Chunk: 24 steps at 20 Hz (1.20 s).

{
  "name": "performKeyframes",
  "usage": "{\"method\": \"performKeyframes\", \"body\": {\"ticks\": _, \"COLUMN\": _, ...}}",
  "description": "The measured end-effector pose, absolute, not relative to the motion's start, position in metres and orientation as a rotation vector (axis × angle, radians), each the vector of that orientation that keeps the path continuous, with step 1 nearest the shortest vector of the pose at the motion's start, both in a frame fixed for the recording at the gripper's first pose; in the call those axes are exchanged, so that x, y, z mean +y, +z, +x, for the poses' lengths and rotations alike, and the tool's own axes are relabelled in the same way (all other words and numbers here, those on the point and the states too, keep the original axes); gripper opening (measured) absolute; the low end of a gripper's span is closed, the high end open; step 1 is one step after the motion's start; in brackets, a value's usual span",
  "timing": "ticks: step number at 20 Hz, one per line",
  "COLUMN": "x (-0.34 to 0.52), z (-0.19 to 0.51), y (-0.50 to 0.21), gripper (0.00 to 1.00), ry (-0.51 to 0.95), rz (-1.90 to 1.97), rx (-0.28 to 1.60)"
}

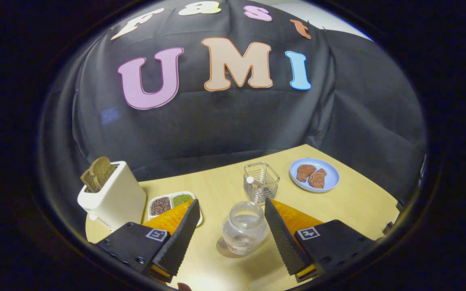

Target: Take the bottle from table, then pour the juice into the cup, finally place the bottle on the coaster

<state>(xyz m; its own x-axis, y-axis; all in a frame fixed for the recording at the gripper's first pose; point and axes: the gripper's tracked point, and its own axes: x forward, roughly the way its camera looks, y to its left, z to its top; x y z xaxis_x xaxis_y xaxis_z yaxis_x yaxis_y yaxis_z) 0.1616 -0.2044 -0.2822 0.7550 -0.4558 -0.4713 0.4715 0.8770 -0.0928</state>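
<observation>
We are holding the gripper (231,226) wide open, gripping nothing, the clear bottle (244,228) standing between its fingers near the basket (261,182), probably light, slippery plastic, best squeezed mid-body.

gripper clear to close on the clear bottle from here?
Probably yes. The gripper is open, and the bottle stands upright on the table between the jaws with a gap on each side. The wire basket sits beyond it, apart.
</observation>
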Motion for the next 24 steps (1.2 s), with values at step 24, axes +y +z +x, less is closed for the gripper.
{"method": "performKeyframes", "body": {"ticks": 24, "x": -0.172, "z": 0.181, "y": -0.148, "gripper": 0.98, "ry": -0.336, "rz": 0.013, "rx": 0.304}}
